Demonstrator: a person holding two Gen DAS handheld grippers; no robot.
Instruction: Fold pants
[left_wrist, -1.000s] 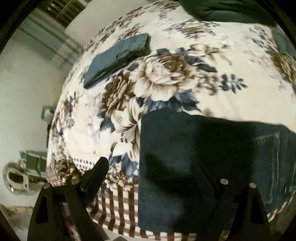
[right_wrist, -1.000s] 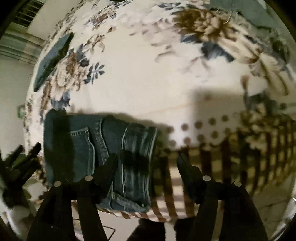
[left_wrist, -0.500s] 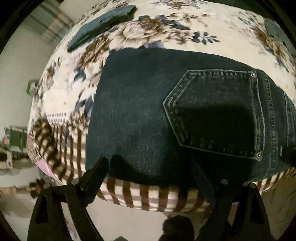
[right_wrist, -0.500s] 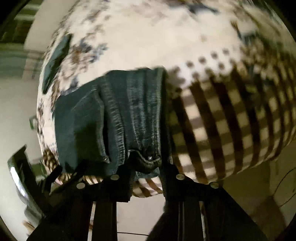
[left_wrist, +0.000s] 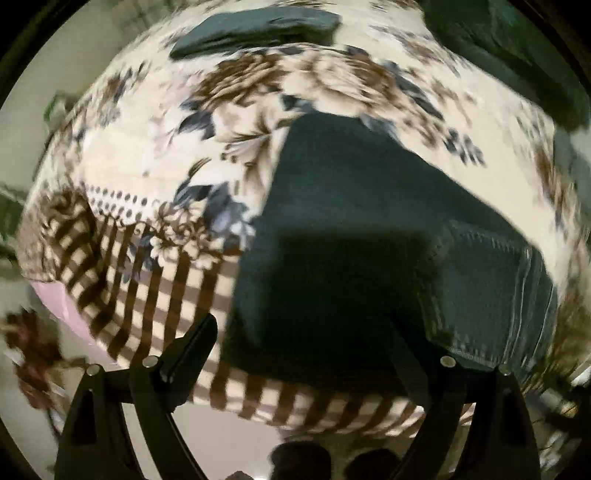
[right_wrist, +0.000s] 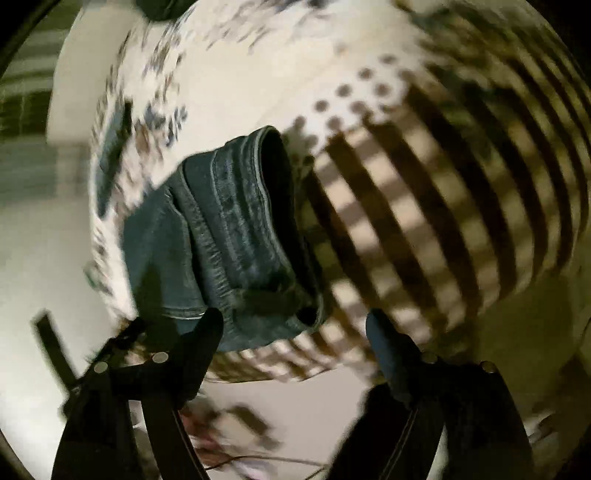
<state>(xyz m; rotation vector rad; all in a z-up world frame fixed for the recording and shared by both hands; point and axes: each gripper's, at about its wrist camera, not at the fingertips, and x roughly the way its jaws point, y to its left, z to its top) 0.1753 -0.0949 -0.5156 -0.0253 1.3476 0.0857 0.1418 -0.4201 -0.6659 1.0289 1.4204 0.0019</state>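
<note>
In the left wrist view, the left tongs (left_wrist: 303, 343) stood wide apart and held nothing, the same as a second before. One finger was over the striped edge of the bed (left_wrist: 155, 295) and the other was over the dark jeans (left_wrist: 354, 236). Half a second before, the pocket filled the middle of this view. Now the pocket (left_wrist: 487, 288) sat off to the right and more of the flowery bed cover showed.

The jeans lay folded into a thick, flat block near the front edge of the bed. Another folded dark piece of clothing (left_wrist: 255, 27) lay far back on the bed.

In the right wrist view, the right tongs (right_wrist: 295, 325) had just been opening. Half a second before they were pinched tight on the waistband corner. Now they were spread wide, and the waistband (right_wrist: 251, 229) lay loose on the bed, with nothing squeezed. The waistband end looked bunched, with a few layers stacked and the blue seams showing.

So the jeans had been let go and seemed to be sitting in their spot. The fold looked almost done, maybe needing a little pat to make it flat.
</note>
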